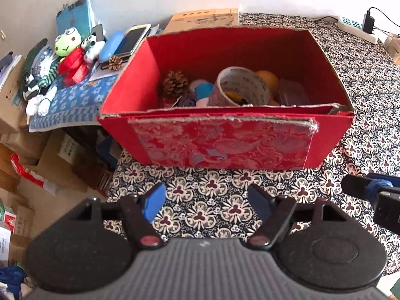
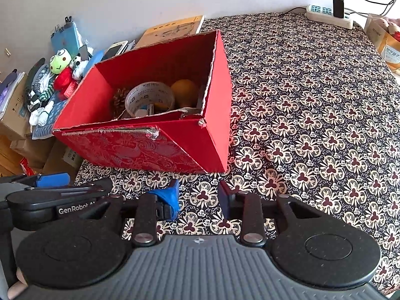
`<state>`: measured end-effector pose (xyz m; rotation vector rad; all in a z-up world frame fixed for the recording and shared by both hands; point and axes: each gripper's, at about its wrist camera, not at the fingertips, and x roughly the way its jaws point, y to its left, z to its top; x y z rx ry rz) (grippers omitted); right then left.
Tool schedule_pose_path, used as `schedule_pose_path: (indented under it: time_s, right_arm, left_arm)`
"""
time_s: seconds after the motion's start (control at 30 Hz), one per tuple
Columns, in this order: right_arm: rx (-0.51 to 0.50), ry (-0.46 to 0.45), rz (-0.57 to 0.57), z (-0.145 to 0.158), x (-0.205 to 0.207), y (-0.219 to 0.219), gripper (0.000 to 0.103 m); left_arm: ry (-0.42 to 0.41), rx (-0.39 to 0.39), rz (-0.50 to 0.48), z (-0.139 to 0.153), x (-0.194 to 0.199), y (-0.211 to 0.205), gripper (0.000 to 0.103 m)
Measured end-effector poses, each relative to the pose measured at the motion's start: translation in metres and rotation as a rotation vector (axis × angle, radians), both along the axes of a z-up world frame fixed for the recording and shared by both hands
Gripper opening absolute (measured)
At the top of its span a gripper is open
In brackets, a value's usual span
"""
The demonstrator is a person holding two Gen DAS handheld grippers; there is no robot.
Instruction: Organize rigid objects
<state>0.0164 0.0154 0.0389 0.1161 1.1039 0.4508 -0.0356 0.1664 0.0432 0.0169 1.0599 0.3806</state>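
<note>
A red cardboard box (image 1: 225, 142) stands on the flower-patterned cloth; it also shows in the right wrist view (image 2: 140, 150). Inside lie a roll of tape (image 1: 240, 87), a pine cone (image 1: 175, 83), an orange ball (image 1: 268, 78), a purple case (image 1: 291, 92) and blue bits. The tape roll (image 2: 150, 98) and ball (image 2: 185, 92) show in the right wrist view too. My left gripper (image 1: 207, 203) is open and empty, in front of the box. My right gripper (image 2: 200, 198) is open and empty, near the box's front right corner.
A side shelf at the left holds a frog plush (image 1: 67, 42), a phone (image 1: 133, 38), a second pine cone (image 1: 115, 62) and a blue cloth. A power strip (image 2: 330, 16) lies at the far right back. A book (image 2: 172, 28) lies behind the box. Cardboard boxes sit on the floor at the left.
</note>
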Motion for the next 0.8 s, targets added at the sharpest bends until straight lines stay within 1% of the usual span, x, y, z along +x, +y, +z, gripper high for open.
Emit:
schedule_pose_path:
  time_s: [0.27, 0.5, 0.63, 0.8]
  right_arm:
    - [-0.006, 0.015, 0.0, 0.0, 0.006, 0.013, 0.018]
    - [0.009, 0.052, -0.021, 0.0, 0.012, 0.019, 0.018]
    - [0.015, 0.056, -0.019, 0.006, 0.016, 0.023, 0.019]
    - [0.017, 0.018, -0.026, 0.02, 0.021, 0.026, 0.019]
  left_arm:
    - [0.021, -0.005, -0.007, -0.004, 0.007, 0.013, 0.079]
    - [0.036, -0.017, -0.013, -0.005, 0.011, 0.025, 0.079]
    - [0.027, -0.024, -0.024, 0.002, 0.014, 0.03, 0.079]
    - [-0.018, -0.011, -0.05, 0.021, 0.018, 0.034, 0.079]
